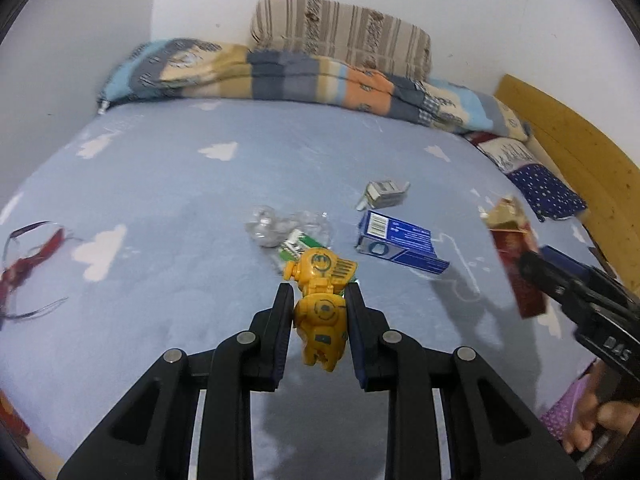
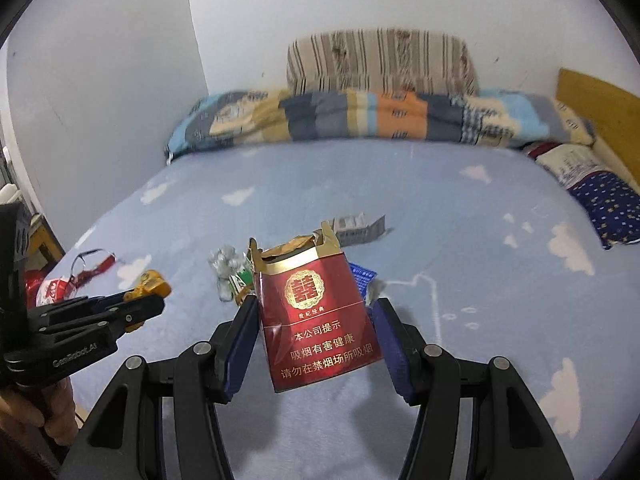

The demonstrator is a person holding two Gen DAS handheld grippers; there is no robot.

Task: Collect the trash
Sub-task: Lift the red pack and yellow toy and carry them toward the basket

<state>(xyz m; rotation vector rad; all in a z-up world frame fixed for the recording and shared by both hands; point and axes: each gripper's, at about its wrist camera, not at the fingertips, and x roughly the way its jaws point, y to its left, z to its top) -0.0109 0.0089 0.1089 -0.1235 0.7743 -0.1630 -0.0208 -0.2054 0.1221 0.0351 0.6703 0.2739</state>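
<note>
My left gripper [image 1: 319,293] is shut on a yellow toy robot [image 1: 320,312] and holds it above the blue bed sheet [image 1: 180,208]. My right gripper [image 2: 314,304] is shut on a torn-open red cigarette pack [image 2: 316,312], lifted off the sheet. The pack also shows in the left wrist view [image 1: 516,264]. On the sheet lie a blue carton [image 1: 400,242], a grey crumpled pack [image 1: 384,194], a clear plastic wrapper [image 1: 280,226] and a green-white wrapper [image 1: 298,246]. The toy in the left gripper shows at the left of the right wrist view [image 2: 148,286].
A rolled striped blanket [image 1: 304,76] and a striped pillow [image 1: 344,32] lie along the far wall. A dark blue starred pillow [image 1: 548,192] and a wooden headboard [image 1: 576,148] are at the right. Glasses with a red strap [image 1: 28,256] lie at the left. A red-white bag [image 2: 48,290] sits by the left edge.
</note>
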